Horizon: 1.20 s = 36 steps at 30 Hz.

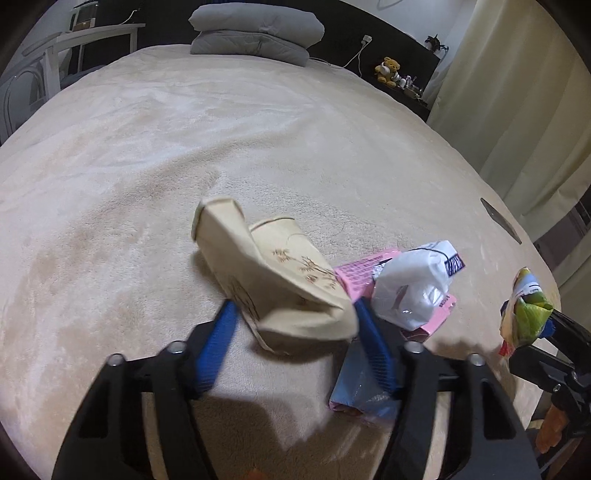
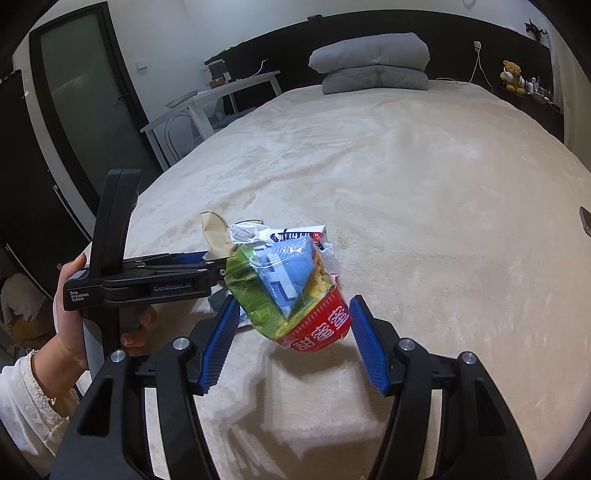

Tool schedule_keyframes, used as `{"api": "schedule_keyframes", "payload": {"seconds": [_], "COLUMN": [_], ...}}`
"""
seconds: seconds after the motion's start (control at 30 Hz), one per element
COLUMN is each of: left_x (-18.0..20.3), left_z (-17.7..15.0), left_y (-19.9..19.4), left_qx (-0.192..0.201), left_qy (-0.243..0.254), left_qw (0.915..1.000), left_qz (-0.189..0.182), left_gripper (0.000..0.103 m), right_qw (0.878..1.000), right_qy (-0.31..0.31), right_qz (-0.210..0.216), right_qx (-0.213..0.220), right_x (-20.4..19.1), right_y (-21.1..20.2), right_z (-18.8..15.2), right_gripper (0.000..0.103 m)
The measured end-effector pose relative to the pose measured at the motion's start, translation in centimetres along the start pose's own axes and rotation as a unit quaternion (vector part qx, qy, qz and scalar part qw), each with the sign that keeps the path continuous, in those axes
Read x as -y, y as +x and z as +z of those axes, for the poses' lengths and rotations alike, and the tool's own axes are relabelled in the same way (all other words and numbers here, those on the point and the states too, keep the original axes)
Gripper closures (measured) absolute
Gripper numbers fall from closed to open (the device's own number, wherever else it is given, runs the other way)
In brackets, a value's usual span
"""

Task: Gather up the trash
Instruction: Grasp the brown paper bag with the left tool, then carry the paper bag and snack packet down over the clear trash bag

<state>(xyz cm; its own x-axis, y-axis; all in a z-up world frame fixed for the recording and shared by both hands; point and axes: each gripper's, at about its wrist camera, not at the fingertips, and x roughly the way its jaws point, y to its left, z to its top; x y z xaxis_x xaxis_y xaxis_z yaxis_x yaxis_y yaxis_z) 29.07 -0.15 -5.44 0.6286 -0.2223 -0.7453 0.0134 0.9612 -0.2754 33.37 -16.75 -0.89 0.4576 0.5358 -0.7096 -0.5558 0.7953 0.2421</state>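
The left gripper (image 1: 291, 325) has its jaws clamped on a light, crushable beige paper bag (image 1: 273, 280) above the bed (image 1: 258, 147), best held at its folded edge, while the right gripper (image 2: 291, 339) jaws pinch a crinkly, slippery snack wrapper (image 2: 291, 295).

Bed (image 1: 184, 147) carries all trash. Left wrist view: folded paper bag (image 1: 280, 280) between pads of left hand-held gripper (image 1: 295, 321), off the bed. Flat carton (image 1: 364, 275) at 3 o'clock of bag, plastic wrapper (image 1: 413, 291) on carton. Flat packet (image 1: 364, 395) on bed at 5 o'clock of bag. Snack bag (image 2: 291, 295) between pads of right hand-held gripper (image 2: 291, 325). Folded duvet (image 1: 255, 31) on far end of bed, 12 o'clock. Teddy bear (image 1: 388, 70) on shelf, 1 o'clock.
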Motion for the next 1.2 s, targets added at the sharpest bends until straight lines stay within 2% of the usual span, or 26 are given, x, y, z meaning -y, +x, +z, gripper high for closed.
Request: {"api": "schedule_keyframes", "payload": {"seconds": [0.07,0.3,0.5,0.8,1.2], "left_x": [0.1,0.7,0.4,-0.1,-0.2], "left_z": [-0.1,-0.8,-2.4,-5.1,-9.8], "left_y": [-0.5,-2.2,-5.2,-9.5,-12.9], "left_qx": [0.003,0.012,0.023,0.036,0.032], "left_qy": [0.009,0.046,0.061,0.088,0.103], "left_qw": [1.0,0.9989,0.9978,0.9953,0.994], "left_qz": [-0.003,-0.004,-0.014,-0.018,-0.017], "left_gripper": [0.053,0.054,0.054,0.054,0.054], "right_qw": [1.0,1.0,1.0,0.999,0.998], "right_qy": [0.0,-0.018,-0.018,-0.009,-0.026], "right_qz": [0.001,-0.009,-0.007,-0.015,-0.013], "right_qx": [-0.002,-0.008,0.007,0.042,0.047], "right_x": [0.0,-0.7,-1.3,-2.8,-6.0], "right_y": [0.2,0.5,-0.7,-3.2,-5.7], "right_z": [0.0,-0.4,-1.0,-4.0,-7.9], "right_gripper": [0.042,0.042,0.042,0.043,0.043]}}
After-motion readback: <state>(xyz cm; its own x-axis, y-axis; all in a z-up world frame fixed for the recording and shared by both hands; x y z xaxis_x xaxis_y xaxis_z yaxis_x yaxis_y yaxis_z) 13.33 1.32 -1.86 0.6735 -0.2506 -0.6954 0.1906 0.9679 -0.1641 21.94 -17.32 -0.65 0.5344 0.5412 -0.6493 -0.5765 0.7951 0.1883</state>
